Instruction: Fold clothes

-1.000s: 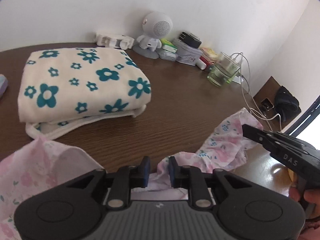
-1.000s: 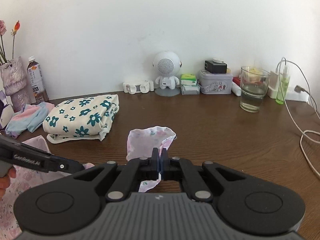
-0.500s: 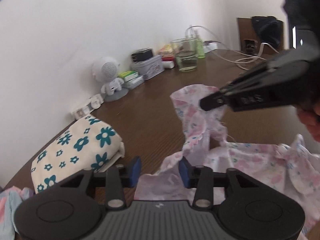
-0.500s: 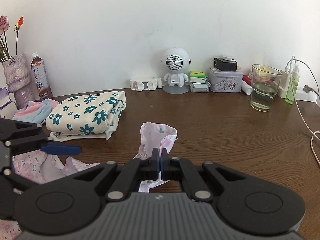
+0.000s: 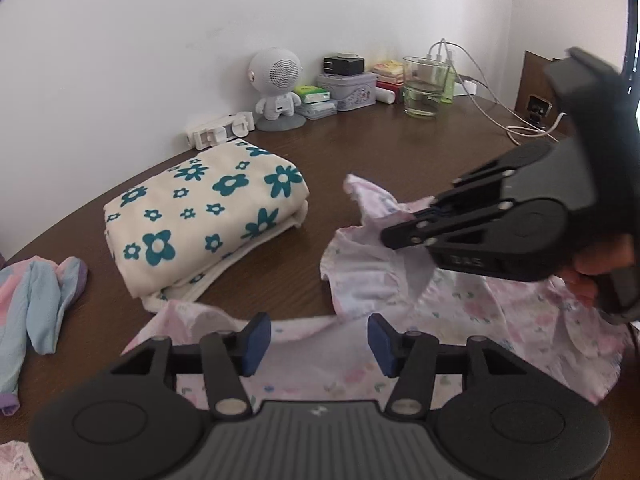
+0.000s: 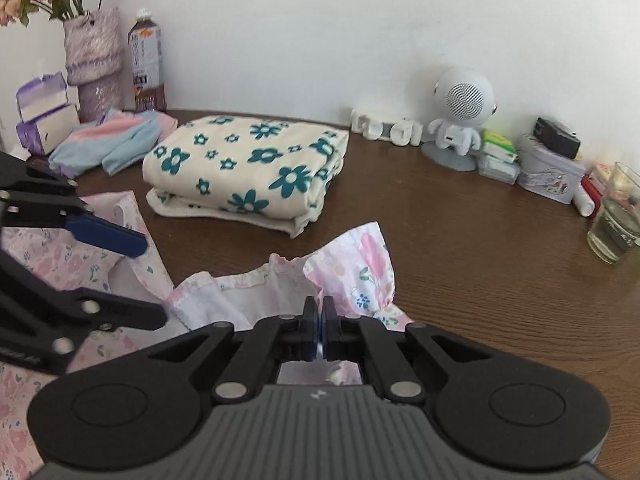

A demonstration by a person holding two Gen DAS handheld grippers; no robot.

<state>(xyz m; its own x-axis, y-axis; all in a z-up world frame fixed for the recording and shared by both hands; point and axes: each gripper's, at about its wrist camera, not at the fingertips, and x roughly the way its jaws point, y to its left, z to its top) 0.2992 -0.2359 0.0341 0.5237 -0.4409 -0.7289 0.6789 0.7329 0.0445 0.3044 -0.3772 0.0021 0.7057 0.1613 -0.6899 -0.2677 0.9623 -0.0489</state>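
A thin pink floral garment [image 5: 500, 312] lies rumpled on the dark wooden table [image 5: 400, 152], its pale inside showing where one frilled corner is lifted and turned over. It is soft and creased, with small pink blossoms and a few blue sprigs.

The right gripper [image 6: 319, 320] has its jaws pinched together on that raised corner — a fold of cloth stands up just beyond the tips and a scrap shows behind them. The left gripper [image 5: 318, 338] has just been opening; its blue pads [image 5: 258, 336] stand apart with nothing pressed between them, the garment's edge lying on the table below and beyond the gap.

The garment spreads across the near edge of the table, under and in front of both tools. Just behind it sits a folded cream blanket with teal flowers [image 6: 248, 168], neat and square — near the garment's edge, though whether they touch I cannot tell.
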